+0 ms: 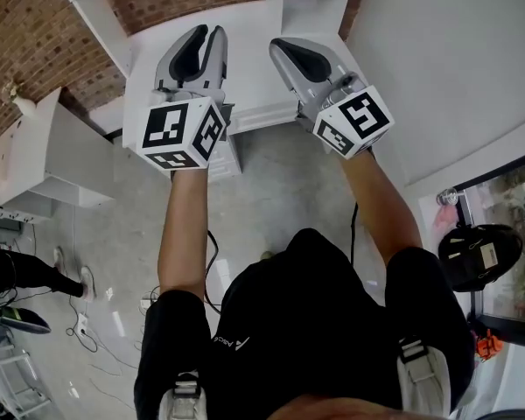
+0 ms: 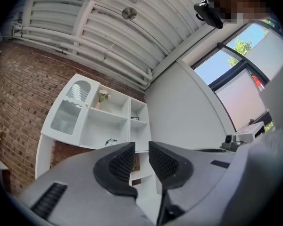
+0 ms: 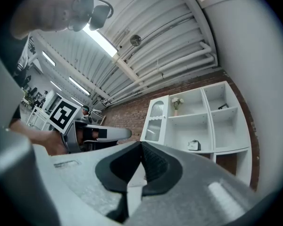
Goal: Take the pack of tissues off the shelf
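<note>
The pack of tissues (image 2: pixel 111 141) is a small pale packet on a middle board of the white shelf unit (image 2: pixel 92 121), some way ahead of both grippers. In the right gripper view the pack of tissues (image 3: pixel 194 145) sits on the same board of the shelf unit (image 3: pixel 188 126). My left gripper (image 2: pixel 141 149) points at the shelf with a narrow gap between its jaws and nothing in it. My right gripper (image 3: pixel 141 146) has its jaws touching and holds nothing. In the head view the left gripper (image 1: pixel 206 33) and right gripper (image 1: pixel 277 47) are raised side by side before the shelf unit (image 1: pixel 245 77).
A vase of flowers (image 2: pixel 102 98) and a small dark item (image 2: pixel 135 118) stand on upper boards. A brick wall (image 2: pixel 19 88) is behind the shelf. A low white cabinet (image 1: pixel 57 160), a bystander's legs (image 1: pixel 35 274) and floor cables (image 1: pixel 87 331) are at the left.
</note>
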Available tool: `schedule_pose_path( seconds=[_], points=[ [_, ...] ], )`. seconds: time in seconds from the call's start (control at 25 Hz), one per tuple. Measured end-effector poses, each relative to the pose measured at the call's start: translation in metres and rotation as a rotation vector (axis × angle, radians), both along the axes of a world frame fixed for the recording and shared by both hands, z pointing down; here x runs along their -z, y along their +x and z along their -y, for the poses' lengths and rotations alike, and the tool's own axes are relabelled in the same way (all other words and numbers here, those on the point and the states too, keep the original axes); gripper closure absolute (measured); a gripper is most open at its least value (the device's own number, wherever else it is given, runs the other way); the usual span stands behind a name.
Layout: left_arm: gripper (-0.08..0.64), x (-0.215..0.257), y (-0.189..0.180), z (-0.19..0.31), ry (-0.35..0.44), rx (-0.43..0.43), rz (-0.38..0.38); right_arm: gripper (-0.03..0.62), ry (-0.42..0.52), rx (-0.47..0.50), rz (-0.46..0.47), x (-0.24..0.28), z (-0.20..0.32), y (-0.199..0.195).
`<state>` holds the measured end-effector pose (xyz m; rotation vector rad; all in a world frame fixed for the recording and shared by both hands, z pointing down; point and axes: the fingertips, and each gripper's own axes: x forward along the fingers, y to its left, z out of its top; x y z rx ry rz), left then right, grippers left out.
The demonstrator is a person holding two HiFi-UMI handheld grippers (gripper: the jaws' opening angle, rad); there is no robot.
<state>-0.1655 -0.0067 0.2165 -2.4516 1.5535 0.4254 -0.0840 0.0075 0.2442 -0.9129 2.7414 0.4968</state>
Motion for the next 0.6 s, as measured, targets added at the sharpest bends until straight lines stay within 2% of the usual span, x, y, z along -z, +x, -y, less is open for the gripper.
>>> schedule_pose_path(
  seconds=[0.2,0.44,0.6],
  points=[
    [0.417,0.006,-0.004,0.022,0.003,0.004,0.02,0.591,0.008,-0.014,-0.003,0.004,0.018,-0.006],
    [0.267,0.005,-0.004,0.07,-0.021,0.042,0.05,0.591,0.034,-0.017,-0.004,0.009,0.053,-0.005],
    [0.212,-0.001,-0.002,0.111,-0.047,0.072,0.056,0.591,0.037,-0.009,0.004,0.009,0.092,0.001]
  ],
)
